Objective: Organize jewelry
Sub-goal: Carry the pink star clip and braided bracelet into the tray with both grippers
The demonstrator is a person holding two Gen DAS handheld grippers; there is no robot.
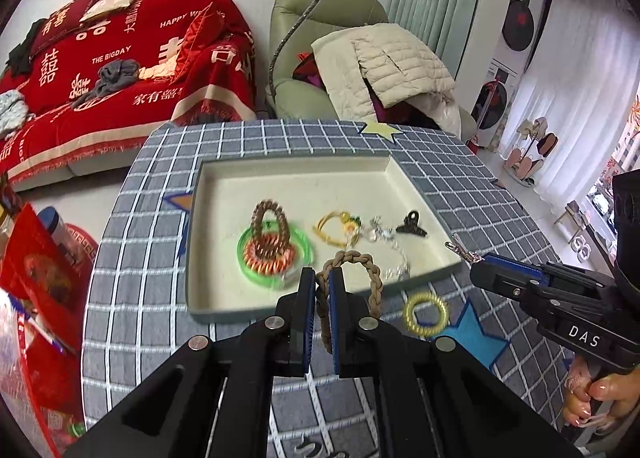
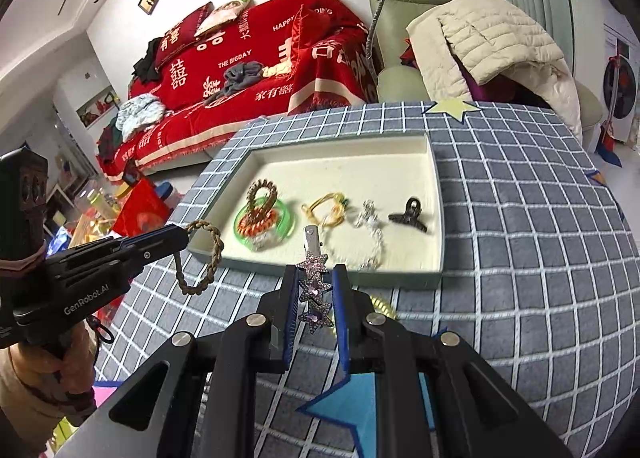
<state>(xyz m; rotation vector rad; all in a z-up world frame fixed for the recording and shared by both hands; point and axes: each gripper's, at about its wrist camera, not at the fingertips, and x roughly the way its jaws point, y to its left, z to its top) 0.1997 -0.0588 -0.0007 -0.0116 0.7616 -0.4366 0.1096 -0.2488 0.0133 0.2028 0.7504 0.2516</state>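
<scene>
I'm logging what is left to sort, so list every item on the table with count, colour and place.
Tray: 1, cream inside, on the checked cloth.
Spiral hair ties: a pile, brown, orange and green, tray's left.
Cord bracelet: 1, yellow, tray's middle.
Silver chain: 1, tray's right.
Claw clip: 1, black, tray's right.
Spiral tie: 1, yellow, on the cloth outside the tray.
Braided bracelet: 1, tan, in the left hand-held gripper.
Star hair clip: 1, purple, in the right hand-held gripper.
</scene>
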